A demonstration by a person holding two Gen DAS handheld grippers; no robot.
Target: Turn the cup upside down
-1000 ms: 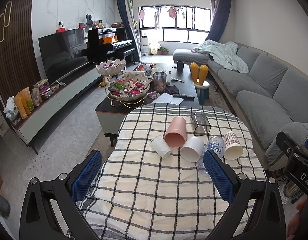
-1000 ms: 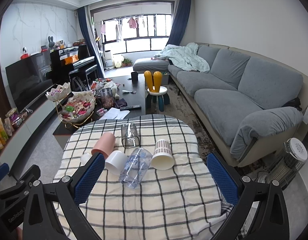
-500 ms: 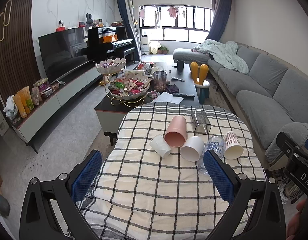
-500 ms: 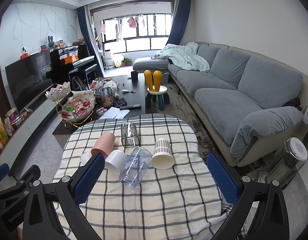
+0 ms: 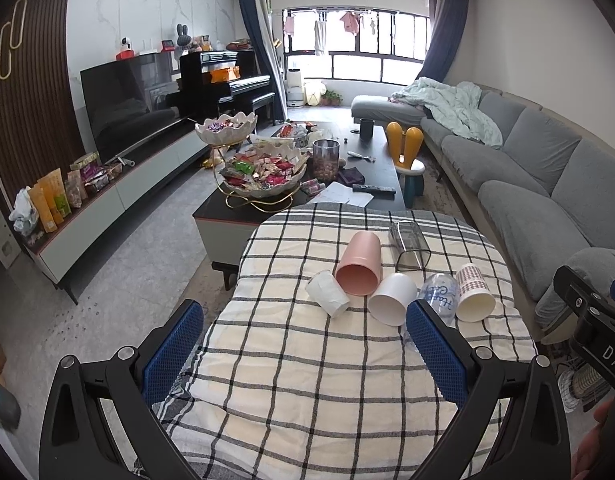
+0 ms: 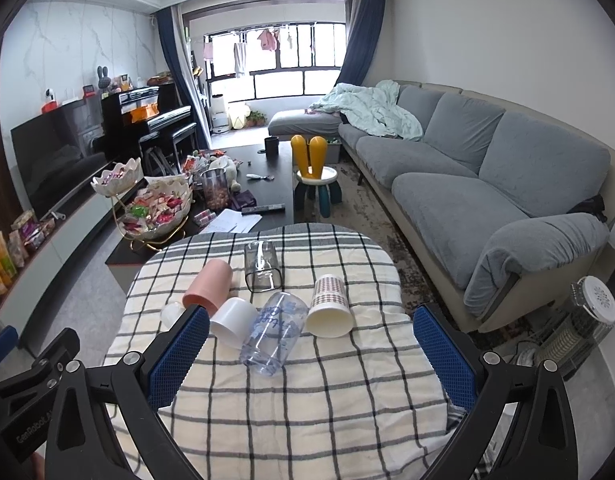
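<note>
Nearest to both cameras, each claw is spread wide and holds nothing: the left claw [image 5: 305, 354] and the right claw [image 6: 311, 356] hover above the near part of the desk [image 5: 307, 400], which is covered by a black-and-white checked cloth. Neither touches any cup.

Farther along the cloth, six cups lie on their sides in a loose cluster. From the left wrist view, a small white cup [image 5: 327, 298] lies furthest left, its side touching the pink cup [image 5: 359, 268], whose mouth faces the camera. Just beside that is a white cup [image 5: 391, 298], then a clear cup with blue lettering [image 6: 273, 330], partly hidden behind the left claw's right finger in the left view. A paper cup with a checked pattern [image 6: 329, 306] lies at the right end of the row. Behind the row, a clear square-mouthed glass [image 6: 261, 266] lies alone.

Beyond the desk stands a dark coffee table [image 5: 371, 176] with a tiered snack bowl [image 5: 263, 172], and a grey sofa [image 6: 487, 176] runs along the right wall.
</note>
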